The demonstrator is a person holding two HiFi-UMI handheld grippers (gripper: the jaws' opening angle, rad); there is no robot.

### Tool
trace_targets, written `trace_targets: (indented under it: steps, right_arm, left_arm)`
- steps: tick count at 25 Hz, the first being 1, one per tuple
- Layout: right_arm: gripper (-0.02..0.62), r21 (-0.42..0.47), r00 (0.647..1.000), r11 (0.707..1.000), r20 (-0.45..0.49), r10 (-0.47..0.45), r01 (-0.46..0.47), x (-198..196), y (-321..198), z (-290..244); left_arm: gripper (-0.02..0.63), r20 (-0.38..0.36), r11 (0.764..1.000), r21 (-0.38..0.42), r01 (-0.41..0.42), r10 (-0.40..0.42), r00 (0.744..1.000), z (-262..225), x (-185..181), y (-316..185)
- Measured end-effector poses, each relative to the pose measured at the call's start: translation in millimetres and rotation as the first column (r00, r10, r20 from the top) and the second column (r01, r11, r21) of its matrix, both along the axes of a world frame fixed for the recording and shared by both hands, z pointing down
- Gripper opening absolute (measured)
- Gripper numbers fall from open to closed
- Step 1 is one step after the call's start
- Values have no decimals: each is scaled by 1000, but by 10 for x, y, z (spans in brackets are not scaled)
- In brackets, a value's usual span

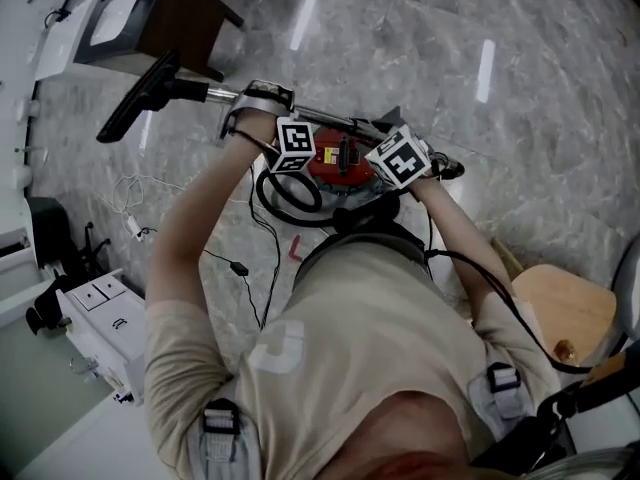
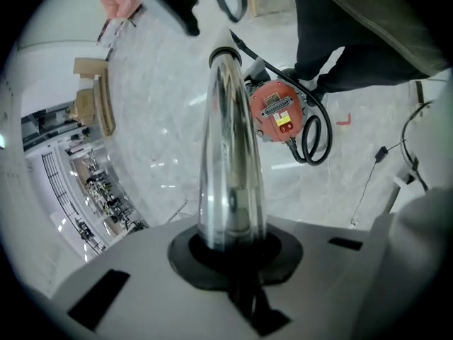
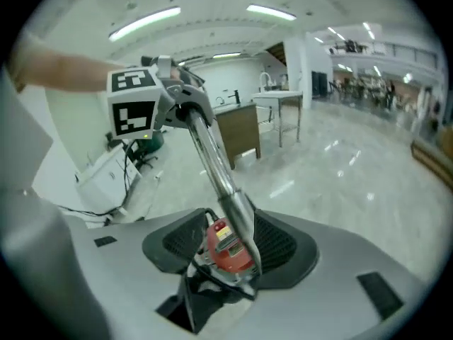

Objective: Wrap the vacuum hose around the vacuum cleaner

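The red vacuum cleaner (image 1: 340, 164) stands on the marble floor in front of me, with a loop of black hose (image 1: 290, 194) lying at its left side. The chrome wand (image 1: 222, 94) runs over it to the black floor nozzle (image 1: 140, 96). My left gripper (image 1: 298, 136) is shut on the wand (image 2: 230, 154), which fills its jaws (image 2: 230, 253); the vacuum (image 2: 277, 112) and hose (image 2: 315, 137) show beyond. My right gripper (image 1: 405, 158) straddles the same wand (image 3: 223, 183) with its jaws (image 3: 230, 253) open and a gap on both sides.
A round wooden stool (image 1: 565, 310) stands at my right. A dark cabinet (image 1: 170, 13) is at the far left, with white equipment (image 1: 100, 318) along the left wall. Thin cables (image 1: 240, 266) trail across the floor by my left side.
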State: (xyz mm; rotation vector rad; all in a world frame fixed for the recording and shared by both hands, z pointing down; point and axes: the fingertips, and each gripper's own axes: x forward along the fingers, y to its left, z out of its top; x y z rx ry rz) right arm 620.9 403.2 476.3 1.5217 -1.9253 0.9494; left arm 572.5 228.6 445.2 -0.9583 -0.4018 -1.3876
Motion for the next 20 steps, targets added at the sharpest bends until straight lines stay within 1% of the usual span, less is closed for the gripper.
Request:
trace_targets:
  steps: [1, 2, 3, 4, 5, 6, 7, 8, 9, 10, 11, 12, 13, 14, 15, 16, 18, 19, 20]
  right_arm:
    - [207, -21, 995, 999, 93, 35, -34, -1, 171, 78]
    - [207, -60, 973, 996, 217, 73, -61, -60, 346, 192]
    - [207, -107, 917, 990, 378, 125, -91, -169, 509, 319]
    - [207, -156, 803, 979, 561, 199, -134, -293, 642, 428]
    - [207, -196, 622, 960, 732, 279, -200, -382, 734, 495]
    - [207, -226, 398, 929, 855, 333, -292, -388, 784, 523]
    - [207, -251, 182, 878, 920, 347, -407, -301, 807, 535]
    - [207, -279, 10, 806, 943, 333, -522, -151, 826, 553]
    - [209, -304, -110, 724, 947, 303, -619, 13, 849, 572]
    - [214, -319, -188, 651, 946, 265, -688, 158, 870, 578]
    - [260, -321, -234, 596, 947, 221, -736, 271, 880, 559]
    - [298, -311, -257, 555, 950, 175, -771, 357, 875, 515]
    - [313, -294, -265, 522, 955, 131, -801, 425, 855, 446]
    - [335, -271, -260, 491, 961, 91, -828, 487, 825, 356]
    - [348, -243, -245, 461, 968, 56, -854, 554, 788, 252]
    - [359, -210, -221, 431, 975, 25, -878, 630, 747, 134]
    - [364, -137, -156, 371, 987, -22, -918, 754, 660, -132]
    - [364, -104, -123, 348, 992, -32, -932, 773, 606, -259]
    - [364, -75, -89, 340, 996, -25, -937, 744, 535, -365]
  left_arm:
    - [28, -7, 1000, 0, 21, -21, 1000, 14, -26, -41]
    - [31, -14, 999, -3, 42, -43, 999, 28, -59, -70]
    - [32, -19, 998, -12, 63, -64, 998, 41, -103, -77]
    - [35, -22, 996, -28, 83, -83, 996, 55, -152, -52]
    - [37, -27, 994, -48, 97, -99, 995, 68, -199, 4]
    - [40, -36, 992, -70, 105, -108, 994, 72, -232, 80]
    - [43, -51, 990, -89, 105, -110, 993, 56, -248, 161]
    - [43, -73, 990, -102, 99, -106, 992, 16, -249, 235]
    - [43, -98, 990, -111, 90, -101, 990, -42, -240, 298]
    - [43, -124, 990, -119, 82, -96, 988, -107, -226, 349]
    - [43, -148, 989, -127, 75, -94, 984, -172, -213, 388]
    - [43, -170, 988, -138, 70, -93, 981, -233, -208, 414]
    - [43, -190, 986, -152, 66, -94, 977, -290, -221, 430]
    - [44, -209, 984, -168, 62, -97, 973, -341, -255, 436]
    - [44, -227, 981, -185, 58, -100, 969, -390, -308, 436]
    - [46, -246, 978, -203, 54, -105, 964, -435, -380, 430]
    - [46, -278, 970, -239, 41, -109, 954, -500, -576, 395]
    - [46, -290, 966, -257, 33, -110, 951, -513, -689, 359]
    - [48, -299, 960, -278, 31, -117, 947, -512, -806, 309]
